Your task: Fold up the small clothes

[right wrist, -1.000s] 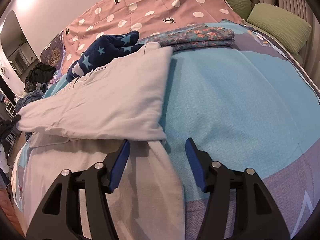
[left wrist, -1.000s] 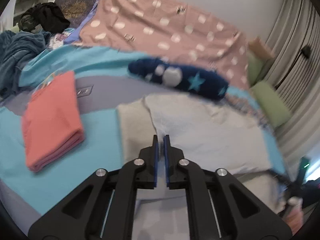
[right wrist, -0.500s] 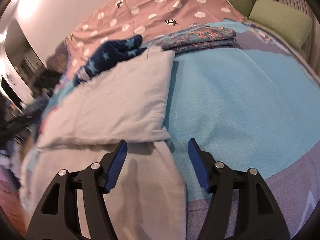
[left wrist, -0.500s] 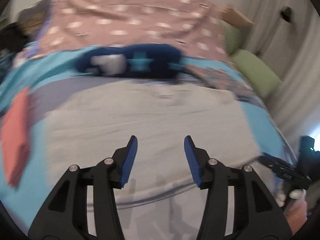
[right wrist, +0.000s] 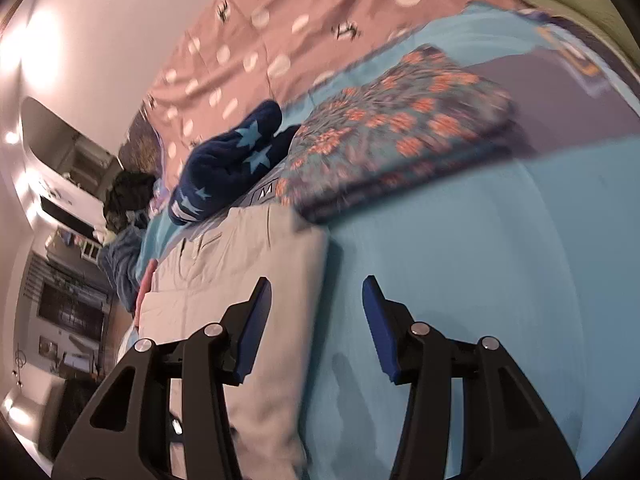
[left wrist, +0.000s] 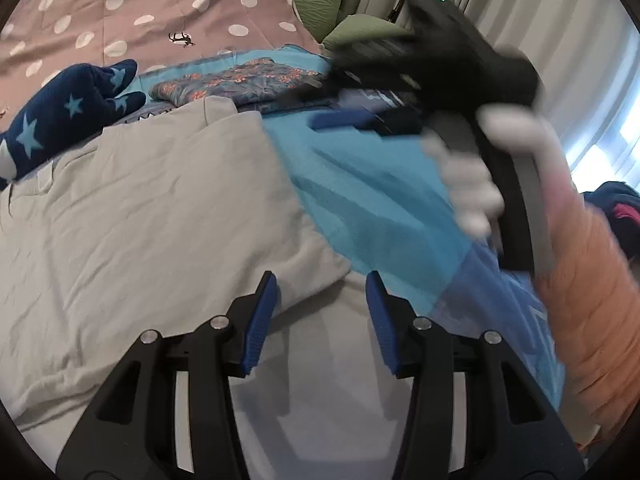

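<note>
Left gripper [left wrist: 320, 296] jaws wide apart, empty, over the grey garment's [left wrist: 140, 220] folded right edge on the blue bedspread [left wrist: 360, 200]. Thin, limp cotton, likely light: pinch at a corner or hem.

Right gripper [right wrist: 316, 320] also spread, holding nothing, straddling the garment's edge [right wrist: 260, 264].

**Colours and patterns on the bed**

Pale grey garment [left wrist: 152, 216], plain, filling 9 o'clock in left wrist view. Turquoise bedspread [left wrist: 372, 200] to its 3 o'clock, with purple-grey panels. Navy item [left wrist: 68, 116] with light-blue stars at 10 o'clock. Folded floral cloth [right wrist: 400, 132]: teal-grey ground, orange blossoms, at 12 o'clock in right wrist view. Dusty-pink cover [left wrist: 160, 12], white dots, small dark animal prints. Olive-green pillows [left wrist: 320, 0]. Gripper pads [left wrist: 264, 316] blue, frames black. Orange sleeve [left wrist: 592, 280] at 3 o'clock
</note>
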The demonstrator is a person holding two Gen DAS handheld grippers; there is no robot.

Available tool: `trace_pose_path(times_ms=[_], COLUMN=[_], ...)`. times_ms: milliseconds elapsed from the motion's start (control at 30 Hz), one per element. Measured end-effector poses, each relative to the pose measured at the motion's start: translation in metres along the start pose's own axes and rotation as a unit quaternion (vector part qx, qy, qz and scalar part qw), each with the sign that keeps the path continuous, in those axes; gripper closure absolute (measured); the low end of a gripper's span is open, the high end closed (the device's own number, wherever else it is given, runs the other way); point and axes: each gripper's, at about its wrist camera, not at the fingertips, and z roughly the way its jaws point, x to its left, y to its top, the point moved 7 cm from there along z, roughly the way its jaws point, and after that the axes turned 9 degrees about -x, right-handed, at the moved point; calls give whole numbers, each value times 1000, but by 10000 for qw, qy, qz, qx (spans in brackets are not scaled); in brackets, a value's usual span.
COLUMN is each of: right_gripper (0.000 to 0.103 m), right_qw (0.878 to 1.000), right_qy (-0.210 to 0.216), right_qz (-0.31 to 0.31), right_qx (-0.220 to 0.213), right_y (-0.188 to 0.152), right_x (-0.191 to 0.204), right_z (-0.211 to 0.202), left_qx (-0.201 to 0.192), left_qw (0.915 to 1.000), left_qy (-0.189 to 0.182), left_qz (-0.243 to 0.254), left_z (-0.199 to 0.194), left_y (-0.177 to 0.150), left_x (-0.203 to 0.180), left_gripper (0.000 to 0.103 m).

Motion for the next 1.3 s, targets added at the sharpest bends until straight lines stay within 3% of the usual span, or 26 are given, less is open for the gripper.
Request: trace_pose_path(times_ms=[100, 200, 267, 333, 367, 533, 633, 700, 767, 833, 900, 933, 1033, 1067, 1100, 1233, 1300], right_gripper=[53, 53, 54, 95, 101, 103, 103, 103, 103, 95, 73, 70, 70, 81, 102, 102, 102], right_qw=[9991, 9940, 9922, 9926, 9935, 9984, 9836, 9882, 9895, 9880, 9876, 9874, 9886, 9894, 9905, 9999, 9988], right_qy=[-141, -541, -717, -614, -548, -414, -1158, -858, -1010, -1236, -1387, -1406, -1061, -1046, -962, 126, 408], right_qz=[95, 286, 319, 258, 284, -375, -1221, -1222, -1031, -874, -455, -258, 482, 423, 421, 50, -284], right_qx=[399, 903, 970, 1018, 957, 49, -656, -328, 94, 307, 580, 674, 956, 912, 893, 85, 41], right_y=[18, 19, 19, 19, 20, 36, 47, 42, 33, 27, 21, 18, 12, 13, 13, 27, 21], right_x=[4, -1, -2, 5, 10, 48, 64, 65, 48, 31, 7, -2, -19, -16, -10, 52, 71], right_z=[32, 62, 69, 68, 62, 3, -20, -10, 7, 22, 35, 39, 55, 55, 52, 6, -1], left_qx=[-145, 95, 67, -98, -133, -246, -328, -375, -410, -430, -448, -455, -468, -472, -478, -501, -504], left_qw=[9998, 9995, 9990, 9985, 9981, 9959, 9954, 9944, 9929, 9916, 9909, 9908, 9904, 9900, 9897, 9885, 9877], left_qy=[101, 61, -16, -140, -191, -381, -428, -500, -595, -672, -712, -721, -744, -762, -776, -837, -868], left_qz=[-50, -305, -453, -525, -576, -779, -797, -852, -945, -1021, -1053, -1055, -1070, -1088, -1101, -1151, -1198], left_z=[5, 22, 26, 23, 22, 24, 25, 24, 24, 24, 22, 20, 19, 19, 19, 19, 20], left_y=[10, 6, -1, -4, -5, -4, -6, -7, -7, -7, -8, -9, -8, -8, -8, -7, -6], left_x=[6, 23, 30, 32, 34, 42, 41, 44, 45, 48, 49, 48, 45, 45, 46, 47, 49], left_gripper=[56, 56, 56, 55, 55, 55, 55, 55, 55, 55, 55, 55, 55, 55, 55, 55, 55])
